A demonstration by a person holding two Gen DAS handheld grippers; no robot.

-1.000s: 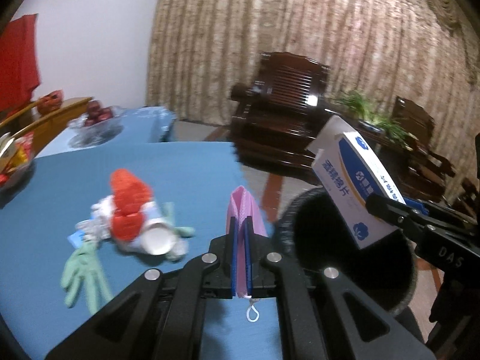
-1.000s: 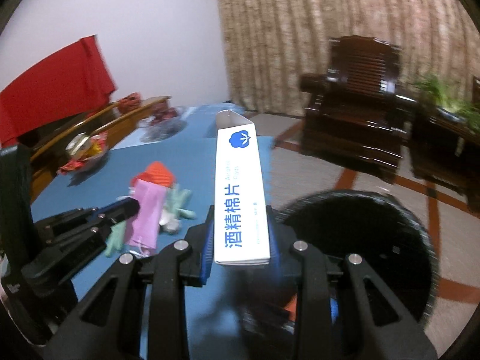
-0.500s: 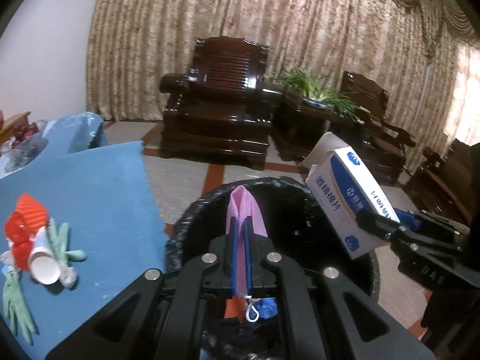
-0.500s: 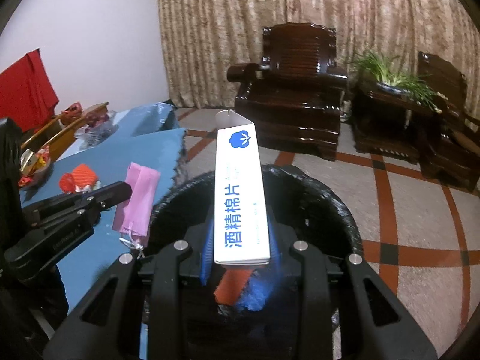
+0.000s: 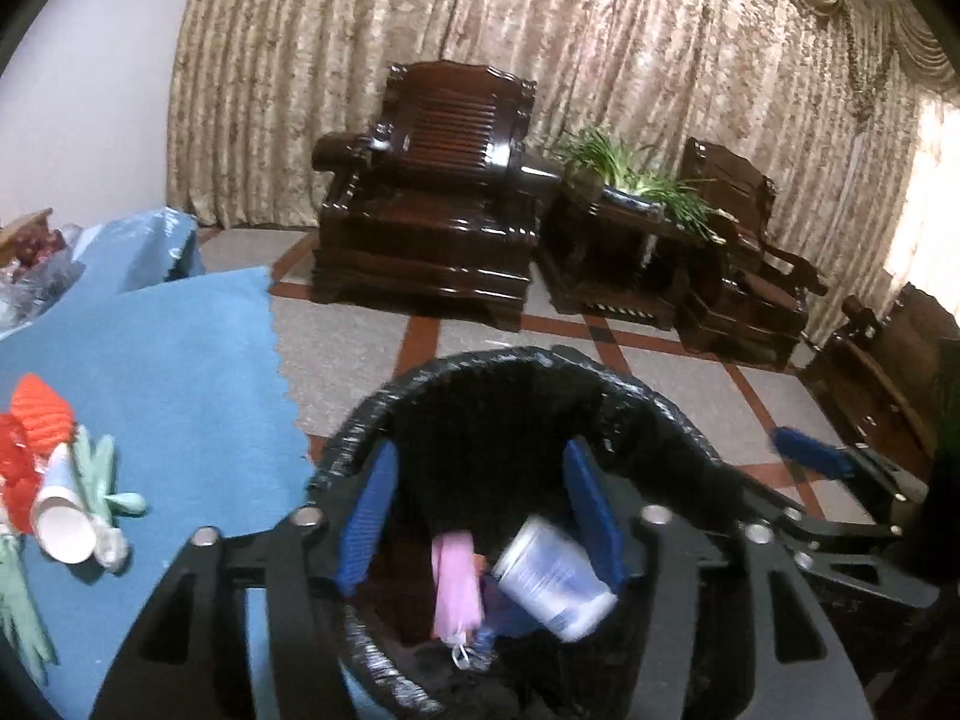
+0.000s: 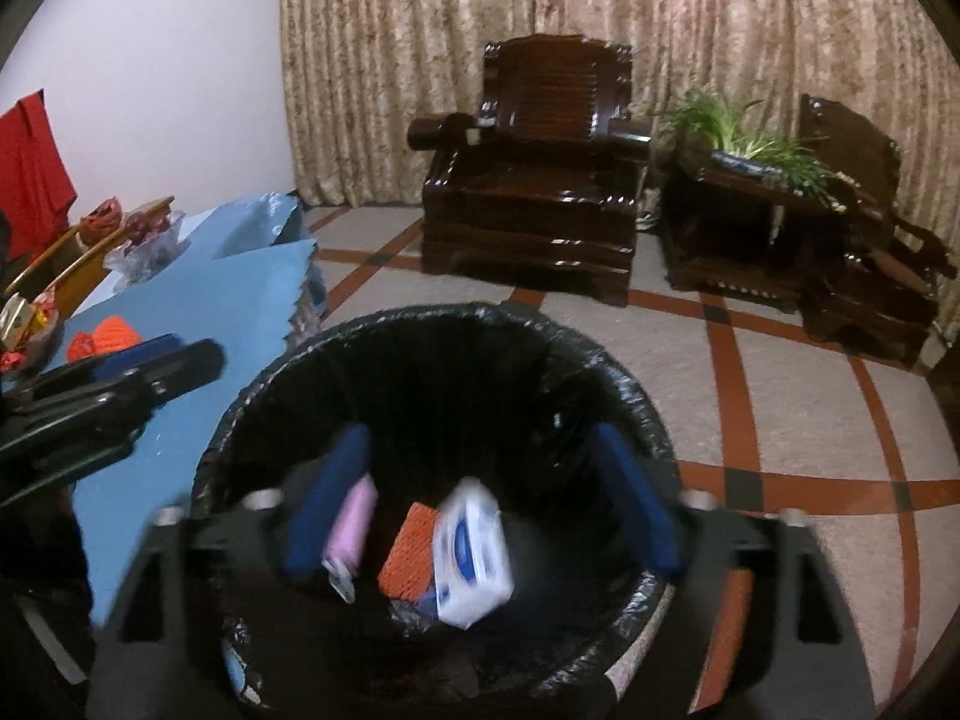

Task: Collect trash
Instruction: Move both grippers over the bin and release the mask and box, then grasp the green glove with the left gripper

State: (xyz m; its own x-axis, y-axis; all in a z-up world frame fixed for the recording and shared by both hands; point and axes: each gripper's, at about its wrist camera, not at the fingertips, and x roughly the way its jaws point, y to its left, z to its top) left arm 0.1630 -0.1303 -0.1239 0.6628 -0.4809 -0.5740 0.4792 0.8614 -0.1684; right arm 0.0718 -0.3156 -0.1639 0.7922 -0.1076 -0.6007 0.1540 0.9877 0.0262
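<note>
A black-lined trash bin [image 5: 510, 363] [image 6: 252, 396] stands on the floor beside the blue table. My left gripper [image 5: 480, 516] is open over the bin. My right gripper [image 6: 480, 501] is open over it too. The pink mask [image 5: 456, 588] [image 6: 351, 525] and the white-and-blue box [image 5: 552, 576] [image 6: 471, 552] are loose inside the bin, blurred. An orange piece [image 6: 411, 558] lies in the bin beside the box. On the table remain a paper cup [image 5: 60, 531], red-orange wrappers [image 5: 36, 420] [image 6: 108, 333] and a green glove [image 5: 99, 474].
The blue table [image 5: 168, 372] [image 6: 210, 312] ends at a zigzag cloth edge next to the bin. A dark wooden armchair [image 5: 432, 198] [image 6: 540, 174], a side table with a plant [image 5: 630, 180] [image 6: 756, 150] and more chairs stand before the curtains. Snack bowls [image 6: 36, 324] sit far left.
Both grippers have opened over the bin. The pink mask and the white-and-blue box have dropped out of them into the bin.
</note>
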